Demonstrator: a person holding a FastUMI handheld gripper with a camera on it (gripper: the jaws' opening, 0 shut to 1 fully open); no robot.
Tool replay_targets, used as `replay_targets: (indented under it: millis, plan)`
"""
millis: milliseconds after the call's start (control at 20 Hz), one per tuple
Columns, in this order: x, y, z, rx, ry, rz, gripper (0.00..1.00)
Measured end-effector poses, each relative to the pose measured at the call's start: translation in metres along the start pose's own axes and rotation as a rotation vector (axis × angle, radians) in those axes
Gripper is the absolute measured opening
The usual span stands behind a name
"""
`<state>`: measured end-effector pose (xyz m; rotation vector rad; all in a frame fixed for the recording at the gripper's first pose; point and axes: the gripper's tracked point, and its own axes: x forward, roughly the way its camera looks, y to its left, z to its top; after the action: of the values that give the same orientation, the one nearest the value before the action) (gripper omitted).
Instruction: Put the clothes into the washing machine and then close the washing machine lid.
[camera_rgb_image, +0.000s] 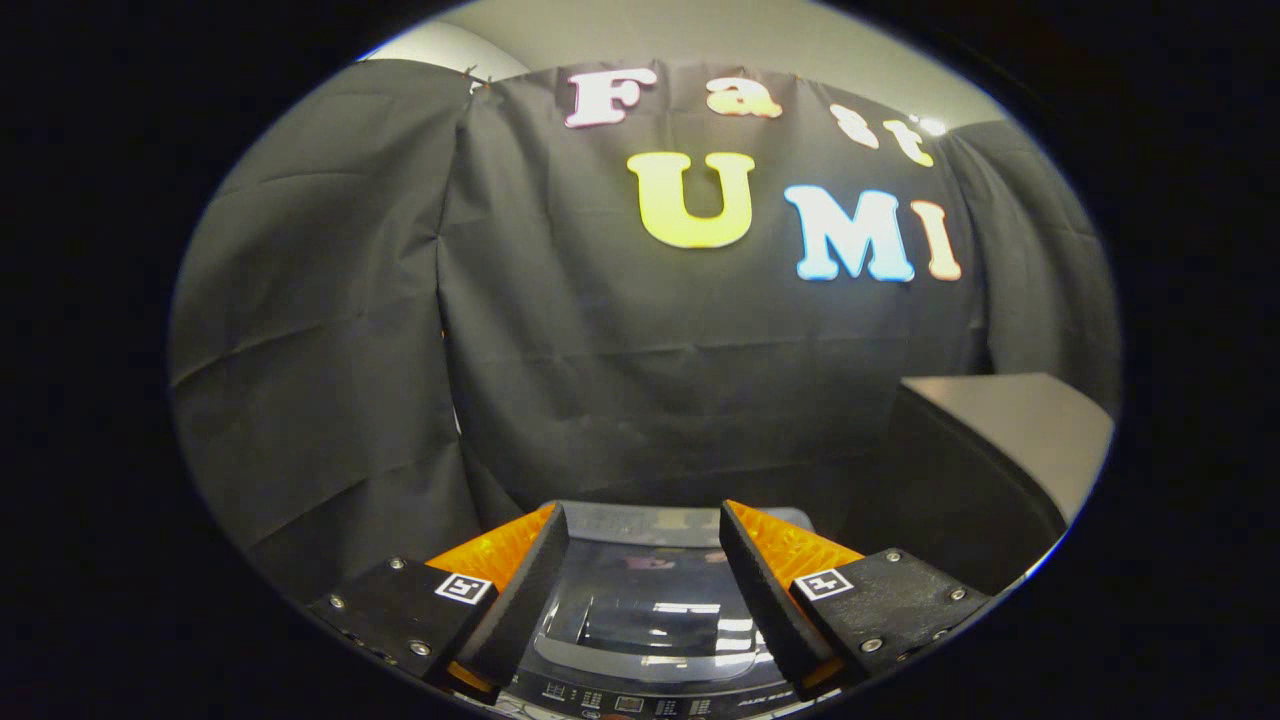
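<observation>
Gripper view: the gripper (644, 530) is held above a top-loading washing machine with a dark, glossy glass lid (650, 620), and its two fingers (530, 590) stand wide apart with nothing held between them. In the gap between the fingers lies the washing machine, seen from the front and slightly from above. Its lid lies flat and shut over the tub, and the glass reflects bright patches of light. At the near edge of the machine, just below the fingers, runs a dark control panel with small pale markings (640, 703); the markings are too small to tell apart. At the far edge of the machine, beyond the fingertips, a pale grey back rim (640, 520) shows between the two fingers.

Beyond the machine hangs the black cloth wall of the booth (650, 380), creased in long folds and pinned along its top edge. To the right of the machine, and beyond the right-hand finger, stands a table with a flat grey top (1020, 420) and a dark side draped in shadow; its top sits higher than the machine's lid. Above the cloth shows a pale ceiling (700, 40) with a small bright light (933, 126) towards the right.

The clothes cannot be made out through the glass, which is too dark and full of reflections.
</observation>
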<state>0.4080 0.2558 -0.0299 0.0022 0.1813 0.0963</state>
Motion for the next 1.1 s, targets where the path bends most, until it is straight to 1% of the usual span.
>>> replay_targets:
  millis: [150,350,500,650,750,850,950,1100]
  plan:
    - [-0.030,-0.009,0.037,0.010,-0.085,-0.015,0.94]
    - [-0.082,-0.027,0.065,0.029,-0.158,-0.040,0.94]
    - [-0.117,-0.048,0.073,0.002,-0.181,-0.077,0.94]
    - [-0.149,-0.062,0.076,-0.001,-0.199,-0.093,0.94]
    - [-0.169,-0.068,0.080,0.034,-0.224,-0.096,0.94]
    - [-0.191,-0.081,0.085,0.068,-0.250,-0.124,0.94]
    - [-0.214,-0.097,0.084,0.081,-0.262,-0.159,0.94]
    - [-0.245,-0.116,0.078,0.119,-0.274,-0.174,0.94]
